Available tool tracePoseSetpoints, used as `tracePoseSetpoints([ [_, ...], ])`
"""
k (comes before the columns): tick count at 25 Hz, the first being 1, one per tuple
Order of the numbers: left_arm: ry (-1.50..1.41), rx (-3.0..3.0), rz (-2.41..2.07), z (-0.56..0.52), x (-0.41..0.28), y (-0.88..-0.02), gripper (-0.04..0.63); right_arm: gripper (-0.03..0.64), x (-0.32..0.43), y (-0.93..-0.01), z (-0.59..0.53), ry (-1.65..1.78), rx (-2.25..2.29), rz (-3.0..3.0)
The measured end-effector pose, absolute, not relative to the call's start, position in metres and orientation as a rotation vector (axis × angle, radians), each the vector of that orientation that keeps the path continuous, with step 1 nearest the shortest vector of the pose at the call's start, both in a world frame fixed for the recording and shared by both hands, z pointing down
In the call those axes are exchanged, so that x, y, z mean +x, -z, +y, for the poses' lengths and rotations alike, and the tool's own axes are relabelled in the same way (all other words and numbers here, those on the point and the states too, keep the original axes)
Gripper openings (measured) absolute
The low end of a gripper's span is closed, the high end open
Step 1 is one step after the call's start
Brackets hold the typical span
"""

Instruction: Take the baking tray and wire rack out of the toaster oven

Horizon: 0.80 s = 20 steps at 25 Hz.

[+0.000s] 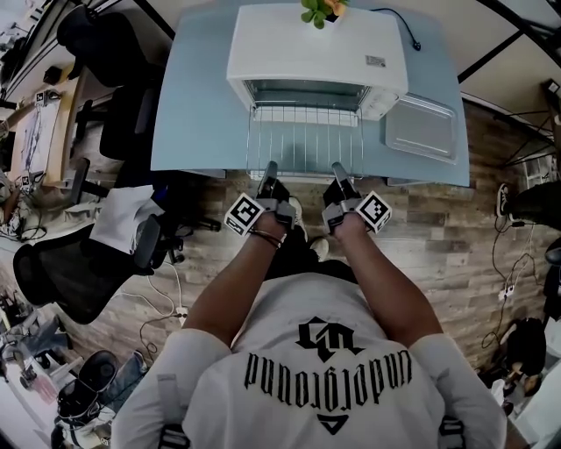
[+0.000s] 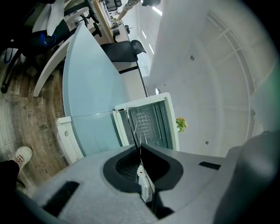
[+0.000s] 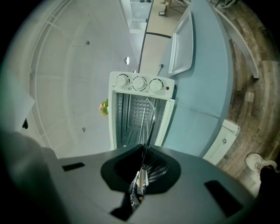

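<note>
The wire rack sticks out level from the open mouth of the white toaster oven toward the table's front edge. My left gripper is shut on the rack's front bar near its left end. My right gripper is shut on the same bar near its right end. In the left gripper view the rack runs edge-on from the closed jaws to the oven. The right gripper view shows the same: rack, jaws, oven. The silver baking tray lies on the table right of the oven.
The pale blue table carries the oven at its back middle. A small potted plant stands on the oven's top. Black office chairs crowd the floor at the left. The oven's cable runs off to the back right.
</note>
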State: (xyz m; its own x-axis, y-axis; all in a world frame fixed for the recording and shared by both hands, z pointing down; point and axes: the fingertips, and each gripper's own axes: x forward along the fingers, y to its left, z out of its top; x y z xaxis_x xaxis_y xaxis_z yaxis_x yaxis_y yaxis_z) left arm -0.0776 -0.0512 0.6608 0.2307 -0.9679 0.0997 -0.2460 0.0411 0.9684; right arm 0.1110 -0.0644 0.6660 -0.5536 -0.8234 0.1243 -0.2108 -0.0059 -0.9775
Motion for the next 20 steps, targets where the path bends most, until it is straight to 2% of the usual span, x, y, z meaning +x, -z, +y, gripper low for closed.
tracePoseSetpoints([
  [8, 0.875, 1.456, -1.246, -0.017, -0.077, -0.649, 0.008, 0.0, 0.113, -0.653, -0.035, 1.574, -1.035, 1.859],
  [20, 0.936, 1.429, -1.342, 0.039, -0.118, -0.629, 0.009, 0.0, 0.067, -0.628, 0.003, 1.611, -0.896, 1.962],
])
